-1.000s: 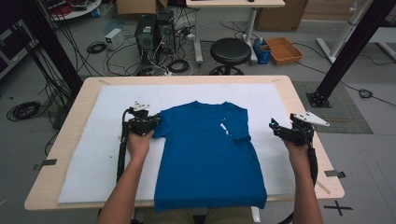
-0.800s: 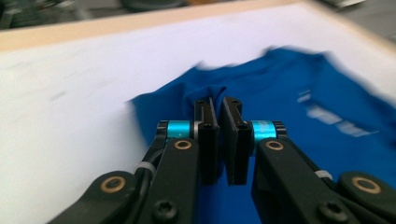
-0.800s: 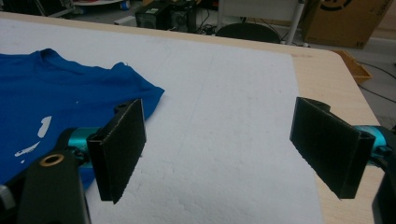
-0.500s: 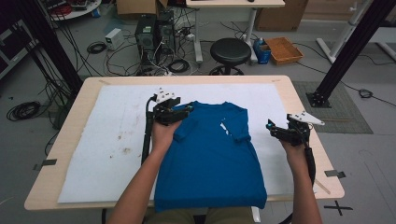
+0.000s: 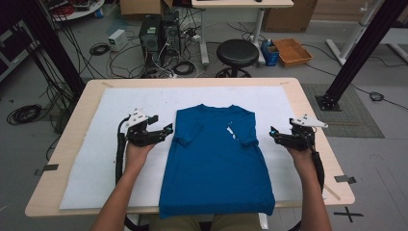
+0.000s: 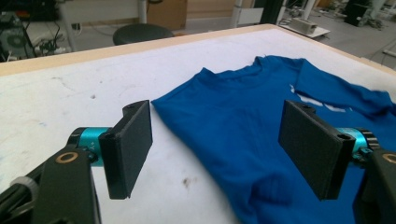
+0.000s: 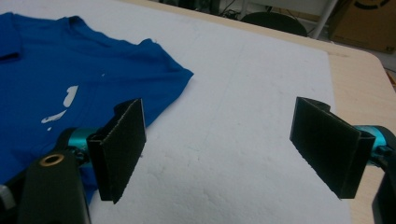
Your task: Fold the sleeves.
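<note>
Even bright light, soft shadows, slight blur

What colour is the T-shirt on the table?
Blue, with a small white mark on the chest; the T-shirt shows best in the high view.

Beyond the far edge of my wooden table (image 5: 312,115), which carries a white sheet (image 5: 96,159), a grey floor holds a black round stool (image 5: 237,52), two computer towers (image 5: 157,32) amid tangled cables (image 5: 101,48), and an orange crate (image 5: 293,51). Black frame posts (image 5: 358,50) rise at the right; a white desk leg (image 5: 258,29) stands behind the stool
</note>
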The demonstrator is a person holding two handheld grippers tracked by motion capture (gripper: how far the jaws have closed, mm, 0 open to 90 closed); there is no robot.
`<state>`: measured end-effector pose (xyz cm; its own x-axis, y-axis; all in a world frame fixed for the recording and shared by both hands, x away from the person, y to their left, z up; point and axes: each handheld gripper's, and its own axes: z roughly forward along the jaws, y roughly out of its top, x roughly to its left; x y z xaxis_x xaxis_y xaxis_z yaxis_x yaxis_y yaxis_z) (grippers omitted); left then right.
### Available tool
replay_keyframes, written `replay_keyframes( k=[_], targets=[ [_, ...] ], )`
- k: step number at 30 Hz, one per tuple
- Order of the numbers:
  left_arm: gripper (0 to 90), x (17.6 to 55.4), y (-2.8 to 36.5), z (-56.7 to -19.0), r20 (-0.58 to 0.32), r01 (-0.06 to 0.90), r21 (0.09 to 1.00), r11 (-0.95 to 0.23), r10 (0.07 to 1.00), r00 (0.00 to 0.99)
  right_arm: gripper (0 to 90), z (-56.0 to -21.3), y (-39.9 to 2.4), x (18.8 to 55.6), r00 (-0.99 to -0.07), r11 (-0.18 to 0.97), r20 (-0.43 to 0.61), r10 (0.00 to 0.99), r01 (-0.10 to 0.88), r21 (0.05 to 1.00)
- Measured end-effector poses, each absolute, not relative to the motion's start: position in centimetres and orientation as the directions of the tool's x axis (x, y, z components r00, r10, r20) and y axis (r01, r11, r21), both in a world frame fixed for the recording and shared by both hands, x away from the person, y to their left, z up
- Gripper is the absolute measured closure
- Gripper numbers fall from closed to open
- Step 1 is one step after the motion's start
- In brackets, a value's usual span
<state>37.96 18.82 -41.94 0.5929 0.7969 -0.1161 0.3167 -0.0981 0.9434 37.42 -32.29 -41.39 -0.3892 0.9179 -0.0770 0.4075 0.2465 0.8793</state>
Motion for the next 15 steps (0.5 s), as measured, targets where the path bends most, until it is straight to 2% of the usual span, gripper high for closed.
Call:
replay_keyframes(
  k=[6, 15],
  targets=[
    [26.0, 36.2, 21.1, -42.9, -0.117, 0.265, 0.963, -0.058, 0.793, 0.597, 18.1, -41.3, -32.0, 37.1, -0.412, 0.263, -0.086, 0.907, 0.395, 0.880],
    [26.0, 35.8, 21.6, -43.2, -0.113, 0.249, 0.967, -0.059, 0.776, 0.620, 18.1, -41.3, -32.0, 36.1, -0.417, 0.224, -0.050, 0.908, 0.382, 0.897]
  ],
)
